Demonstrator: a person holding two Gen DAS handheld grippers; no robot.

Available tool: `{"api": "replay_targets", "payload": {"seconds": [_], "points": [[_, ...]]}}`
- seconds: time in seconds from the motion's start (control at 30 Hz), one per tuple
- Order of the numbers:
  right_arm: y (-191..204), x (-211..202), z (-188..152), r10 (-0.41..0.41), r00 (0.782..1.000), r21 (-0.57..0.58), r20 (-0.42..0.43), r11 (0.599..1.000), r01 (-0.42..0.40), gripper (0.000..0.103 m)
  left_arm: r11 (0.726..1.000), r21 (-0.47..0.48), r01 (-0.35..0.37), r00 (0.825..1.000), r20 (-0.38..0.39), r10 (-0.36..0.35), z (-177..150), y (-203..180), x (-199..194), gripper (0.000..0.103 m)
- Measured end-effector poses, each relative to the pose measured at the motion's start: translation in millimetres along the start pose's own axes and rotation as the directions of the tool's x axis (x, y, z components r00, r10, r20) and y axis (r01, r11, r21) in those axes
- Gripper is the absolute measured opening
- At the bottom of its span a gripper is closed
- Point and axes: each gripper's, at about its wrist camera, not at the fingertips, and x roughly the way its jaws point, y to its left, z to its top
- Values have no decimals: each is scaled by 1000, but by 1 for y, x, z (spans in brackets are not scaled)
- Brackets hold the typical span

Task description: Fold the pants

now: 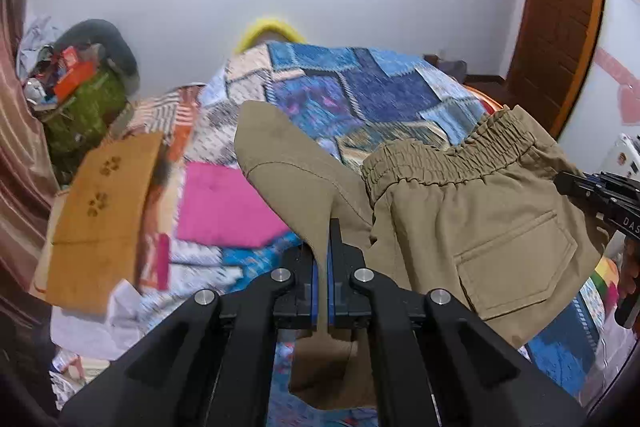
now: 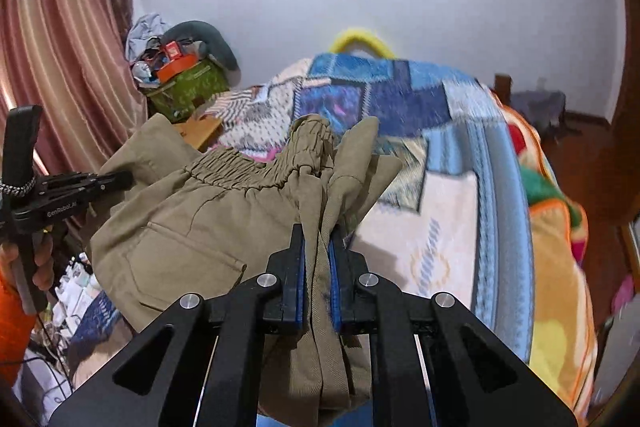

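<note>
Khaki pants (image 1: 472,211) with an elastic waistband (image 1: 452,155) and a back pocket hang in the air above the bed, stretched between both grippers. My left gripper (image 1: 323,239) is shut on a cloth edge at one end of the waist. My right gripper (image 2: 318,247) is shut on a bunched fold of the pants (image 2: 192,211) at the other end. The right gripper also shows at the right edge of the left wrist view (image 1: 560,183). The left gripper shows at the left of the right wrist view (image 2: 124,179). The legs hang below, out of sight.
A bed with a blue patchwork blanket (image 1: 360,87) lies below and ahead. A pink cloth (image 1: 228,207) and an orange-brown cloth (image 1: 104,215) lie on its left side. A cluttered green basket (image 1: 84,107) stands by the curtain (image 2: 60,67). A wooden door (image 1: 560,27) is at the right.
</note>
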Motion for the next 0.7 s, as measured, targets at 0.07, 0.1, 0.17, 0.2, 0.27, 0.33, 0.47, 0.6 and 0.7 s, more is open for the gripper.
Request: {"api": "replay_targets", "payload": {"seconds": [0.07, 0.1, 0.17, 0.2, 0.27, 0.33, 0.47, 0.6, 0.7], "points": [[7, 13, 15, 8, 1000, -18, 11, 1000, -7, 8, 1000, -8, -21, 1000, 9, 21, 8, 11, 3, 4], [9, 16, 19, 11, 1000, -24, 13, 1000, -10, 8, 999, -13, -36, 999, 15, 36, 14, 19, 6, 4], [15, 30, 31, 18, 1000, -38, 21, 999, -17, 8, 998, -20, -55, 998, 24, 56, 20, 30, 12, 4], [19, 38, 39, 22, 999, -45, 27, 999, -21, 8, 997, -24, -67, 997, 27, 68, 25, 37, 16, 4], [24, 52, 50, 27, 999, -59, 37, 998, -25, 8, 996, -39, -84, 996, 28, 85, 33, 51, 26, 4], [31, 67, 61, 29, 999, -76, 43, 997, -26, 8, 994, -57, -95, 995, 25, 96, 40, 67, 37, 4], [42, 97, 81, 28, 998, -107, 47, 994, -22, 8, 989, -78, -129, 991, 19, 131, 56, 96, 67, 4], [51, 129, 94, 22, 999, -123, 50, 992, -16, 8, 982, -67, -175, 984, 10, 176, 64, 117, 100, 4], [57, 155, 101, 17, 999, -128, 45, 992, -11, 8, 975, -64, -211, 977, -11, 211, 66, 132, 132, 4]]}}
